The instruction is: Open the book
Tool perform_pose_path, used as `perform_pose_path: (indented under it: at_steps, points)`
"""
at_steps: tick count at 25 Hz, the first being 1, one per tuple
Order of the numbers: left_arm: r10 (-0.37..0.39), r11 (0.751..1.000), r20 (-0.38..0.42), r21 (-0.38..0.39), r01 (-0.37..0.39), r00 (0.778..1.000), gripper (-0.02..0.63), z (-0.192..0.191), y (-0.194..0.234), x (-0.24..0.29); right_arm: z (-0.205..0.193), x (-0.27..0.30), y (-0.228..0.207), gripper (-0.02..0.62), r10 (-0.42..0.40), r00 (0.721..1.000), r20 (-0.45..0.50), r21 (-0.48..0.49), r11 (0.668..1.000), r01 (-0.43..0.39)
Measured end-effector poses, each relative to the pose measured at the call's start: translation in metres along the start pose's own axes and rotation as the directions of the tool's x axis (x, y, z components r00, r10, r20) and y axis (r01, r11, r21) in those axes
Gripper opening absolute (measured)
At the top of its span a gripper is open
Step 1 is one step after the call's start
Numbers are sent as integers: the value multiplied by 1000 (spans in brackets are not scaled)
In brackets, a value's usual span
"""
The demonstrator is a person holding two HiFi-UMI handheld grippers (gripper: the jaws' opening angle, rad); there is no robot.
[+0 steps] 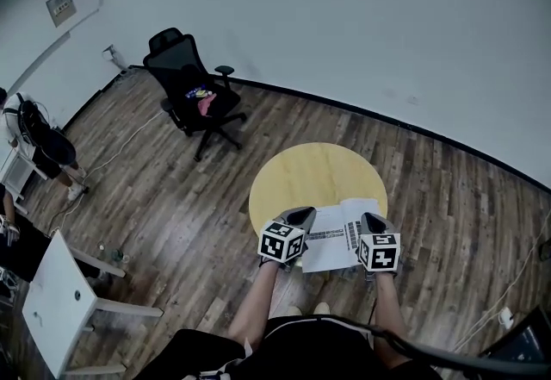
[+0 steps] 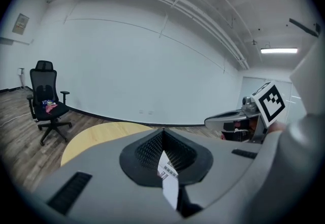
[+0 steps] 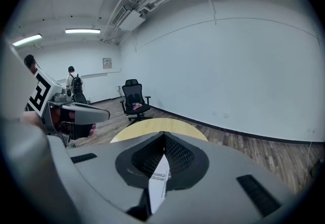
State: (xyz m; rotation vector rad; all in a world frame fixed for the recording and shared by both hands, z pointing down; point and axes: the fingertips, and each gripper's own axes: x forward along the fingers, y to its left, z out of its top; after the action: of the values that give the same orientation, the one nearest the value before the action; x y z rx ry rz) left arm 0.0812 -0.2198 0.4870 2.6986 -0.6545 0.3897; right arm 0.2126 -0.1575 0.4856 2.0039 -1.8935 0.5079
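Book (image 1: 338, 242): white, with printed bars on its upper face, spanning the gap between both grippers. The left gripper (image 1: 303, 214) has its jaws pressed together on the book's left edge; in the left gripper view a thin white strip of it (image 2: 169, 181) stands pinched between the ribbed pads. The right gripper (image 1: 371, 220) is likewise clamped on the right edge, with the sheet edge (image 3: 159, 183) showing between its closed jaws. Each gripper's marker cube (image 1: 282, 241) covers part of the book's near corners from above.

Directly ahead of and below both grippers lies a round yellow table (image 1: 310, 170); the book overlaps its near rim, and contact with the top cannot be determined. Farther ahead and left of the left gripper stands a black office chair (image 1: 194, 96) with coloured items on its seat, on the wood floor (image 1: 172, 197) beside the white wall (image 1: 344, 16). Far left of the left gripper, a white desk (image 1: 53, 305) and a person (image 1: 47, 146) occupy the floor.
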Motion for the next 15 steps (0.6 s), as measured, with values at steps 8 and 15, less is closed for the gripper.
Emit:
perform_pose_path:
  at_steps: [8, 15]
  points:
    - [106, 994, 60, -10, -106, 993, -2, 21, 38, -40, 34, 23, 48, 6, 105, 994, 36, -65, 993, -102]
    - [197, 980, 96, -33, -195, 976, -2, 29, 70, -77, 59, 40, 94, 6, 202, 978, 60, -111, 975, -194]
